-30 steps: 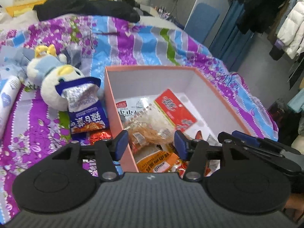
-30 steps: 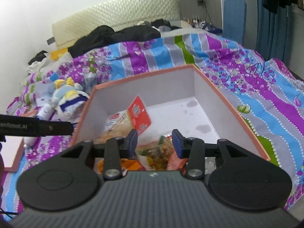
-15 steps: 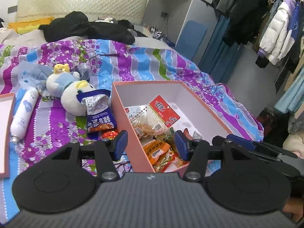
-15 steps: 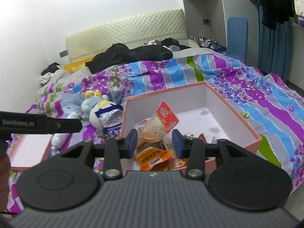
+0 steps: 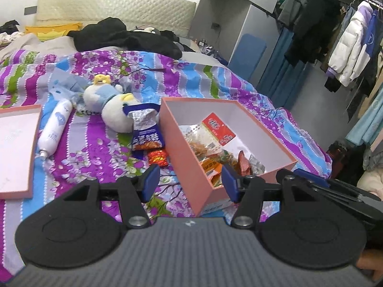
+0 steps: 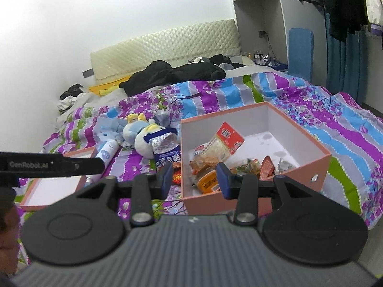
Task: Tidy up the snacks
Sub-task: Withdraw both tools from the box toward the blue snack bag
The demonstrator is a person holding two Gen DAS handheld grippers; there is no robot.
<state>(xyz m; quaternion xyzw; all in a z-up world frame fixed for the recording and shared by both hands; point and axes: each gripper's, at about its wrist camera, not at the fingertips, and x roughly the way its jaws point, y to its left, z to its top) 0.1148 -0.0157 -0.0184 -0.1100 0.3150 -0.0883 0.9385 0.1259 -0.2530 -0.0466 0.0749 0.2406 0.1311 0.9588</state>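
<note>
A pink open box (image 5: 184, 157) (image 6: 299, 179) lies on the striped bedspread and holds several snack packets, among them a red-and-clear one (image 5: 215, 131) (image 6: 227, 138) and an orange one (image 5: 210, 167) (image 6: 208, 181). Left of the box, a blue snack packet (image 5: 147, 136) (image 6: 166, 153) and a small red packet (image 5: 156, 156) lie on the bed. My left gripper (image 5: 190, 179) hovers open in front of the box's near corner, holding nothing. Open and just as bare, my right gripper (image 6: 195, 178) hangs before the box's front wall.
A plush toy (image 5: 112, 110) leans against the blue packet. A white tube (image 5: 55, 129) and the pink box lid (image 5: 16, 148) (image 6: 55, 189) lie further left. Black clothes (image 5: 119, 35) are heaped near the headboard. Hanging coats (image 5: 335, 24) and blue curtains stand to the right of the bed.
Both grippers have drawn back and up from over the box. The box now sits farther off, and the lid and tube have come into view on the left.
</note>
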